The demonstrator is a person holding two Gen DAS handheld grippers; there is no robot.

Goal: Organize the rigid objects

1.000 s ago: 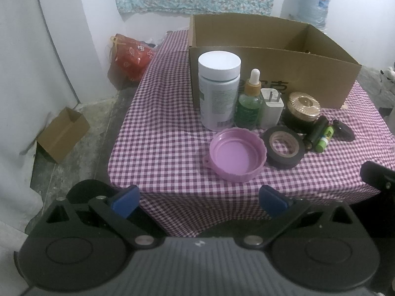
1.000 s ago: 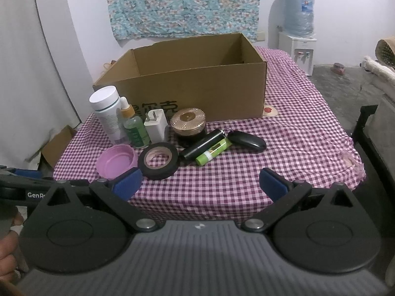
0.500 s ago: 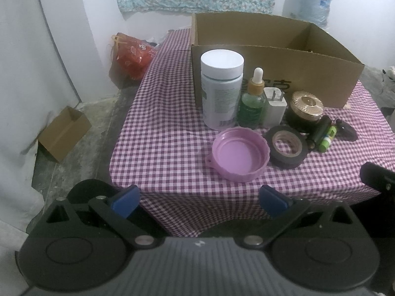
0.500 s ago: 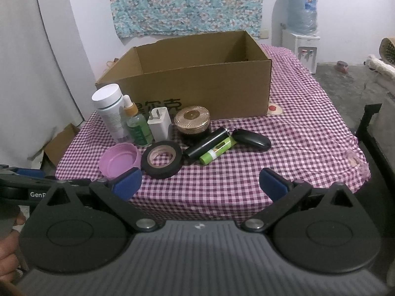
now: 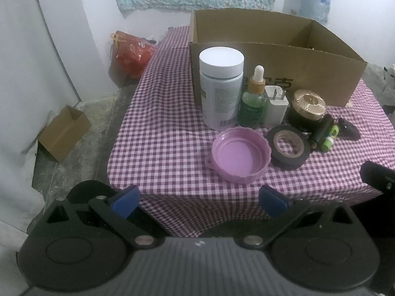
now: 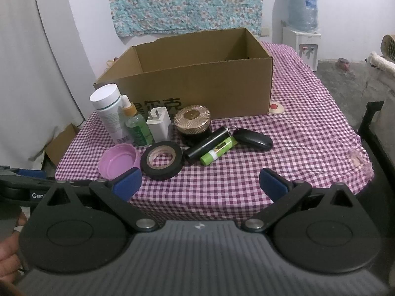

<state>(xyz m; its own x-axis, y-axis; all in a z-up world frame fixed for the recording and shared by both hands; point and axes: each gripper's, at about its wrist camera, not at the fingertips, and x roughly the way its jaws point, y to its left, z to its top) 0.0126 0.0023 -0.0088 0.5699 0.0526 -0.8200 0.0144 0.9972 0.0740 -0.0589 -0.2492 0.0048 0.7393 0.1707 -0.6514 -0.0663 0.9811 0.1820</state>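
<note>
An open cardboard box point(image 5: 276, 54) point(image 6: 197, 79) stands on a purple checked table. In front of it sit a white bottle point(image 5: 221, 83) point(image 6: 108, 113), a green dropper bottle point(image 5: 254, 103), a white charger point(image 5: 275, 104), a gold-lidded jar point(image 5: 308, 108) point(image 6: 193, 122), a pink lid point(image 5: 239, 154) point(image 6: 119, 161), a black tape roll point(image 5: 288, 146) point(image 6: 163, 159), a black tube point(image 6: 209, 143), a green tube point(image 6: 218, 150) and a black mouse point(image 6: 254, 139). My left gripper point(image 5: 198, 201) is open and empty before the table's near edge. My right gripper point(image 6: 200, 183) is open and empty over the front edge.
A small cardboard box point(image 5: 64, 133) and a red bag point(image 5: 132, 53) lie on the floor to the left. A water dispenser point(image 6: 302, 24) stands at the back right. A dark chair frame point(image 6: 375, 133) is right of the table. The left gripper's body point(image 6: 24, 190) shows at the left.
Both grippers have moved slightly forward toward the table; the objects look a little larger. Nothing on the table has moved.
</note>
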